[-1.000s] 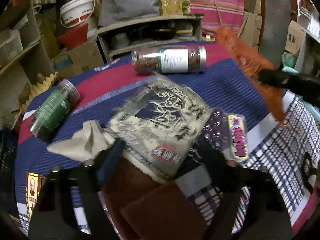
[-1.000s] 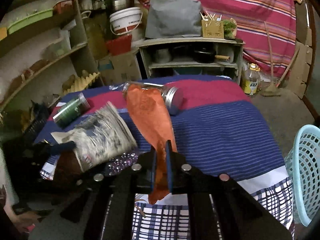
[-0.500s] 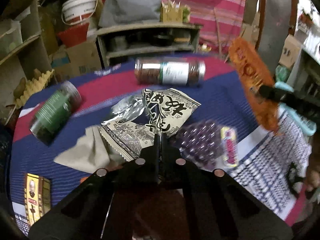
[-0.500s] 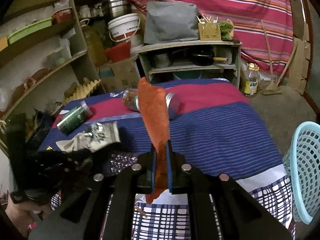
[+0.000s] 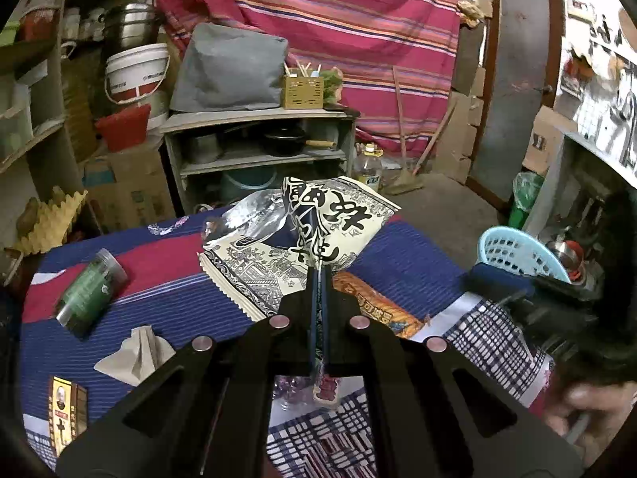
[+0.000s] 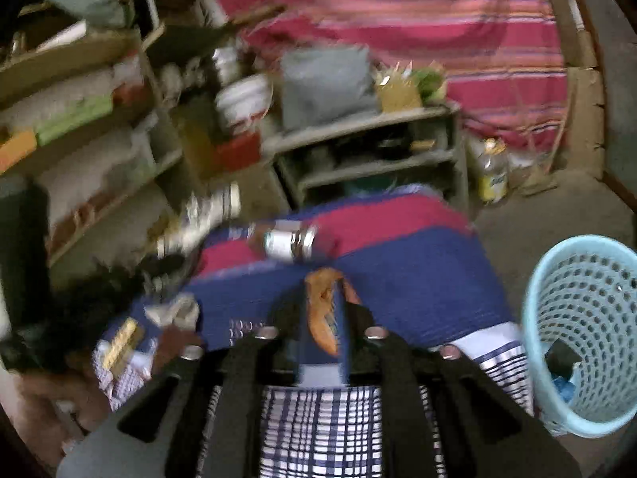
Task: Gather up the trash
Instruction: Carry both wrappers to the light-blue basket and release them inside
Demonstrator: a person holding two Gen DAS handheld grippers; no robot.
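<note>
My left gripper [image 5: 318, 275] is shut on the corner of a cream and black printed snack bag [image 5: 318, 223], which hangs crumpled above the striped tablecloth [image 5: 171, 294]. The right wrist view is blurred. My right gripper [image 6: 322, 298] has its jaws opening, with an orange wrapper [image 6: 322, 330] loose between the spread fingers. In the left wrist view that orange wrapper [image 5: 378, 306] lies flat on the cloth, and one dark right finger [image 5: 497, 283] shows beside it. A light-blue trash basket [image 6: 581, 326] stands on the floor to the right of the table.
On the cloth lie a green-labelled jar [image 5: 89, 290], a brown jar [image 6: 288, 241], a crumpled tissue [image 5: 135, 352], a small yellow box [image 5: 63, 410] and a purple bead packet [image 5: 294, 390]. Cluttered shelves [image 5: 254, 159] stand behind the table. A hand [image 5: 589, 402] shows at lower right.
My left gripper shut on the snack bag and lifted it off the cloth. My right gripper swung over the table's right side and its jaws spread, letting the orange wrapper go.
</note>
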